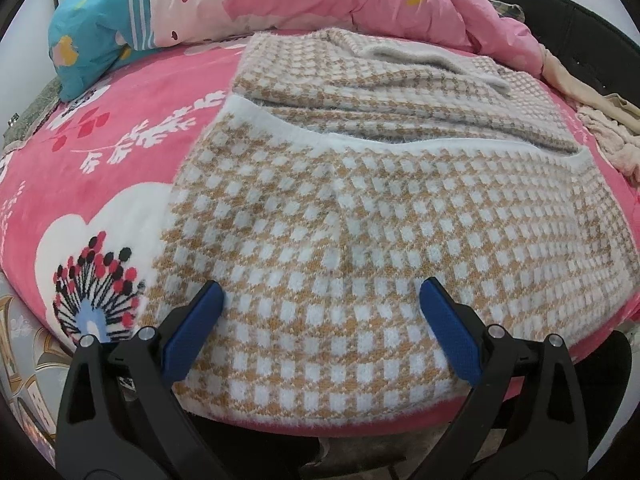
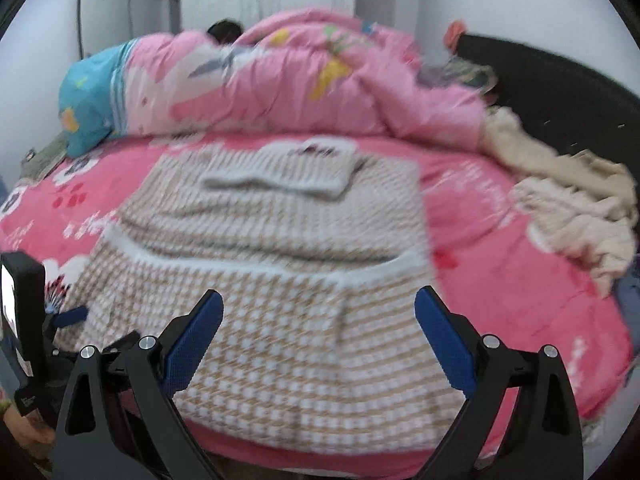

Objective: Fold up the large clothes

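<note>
A tan-and-white checked sweater point(image 1: 360, 216) lies partly folded on a pink floral bed point(image 1: 104, 184), its lower half doubled back. The left hand-held gripper point(image 1: 320, 300) and the right hand-held gripper point(image 2: 318, 308) hover over its near edge, jaws spread wide, holding nothing. A pink quilt point(image 2: 304, 84) is heaped behind.

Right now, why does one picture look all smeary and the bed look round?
Right wrist view: motion blur smears the tan-and-white checked knit garment and pink quilt. Left wrist view: sharp, the garment's squares crisp. Both views: the fisheye lens bends the pink floral bedspread into a dome.
</note>
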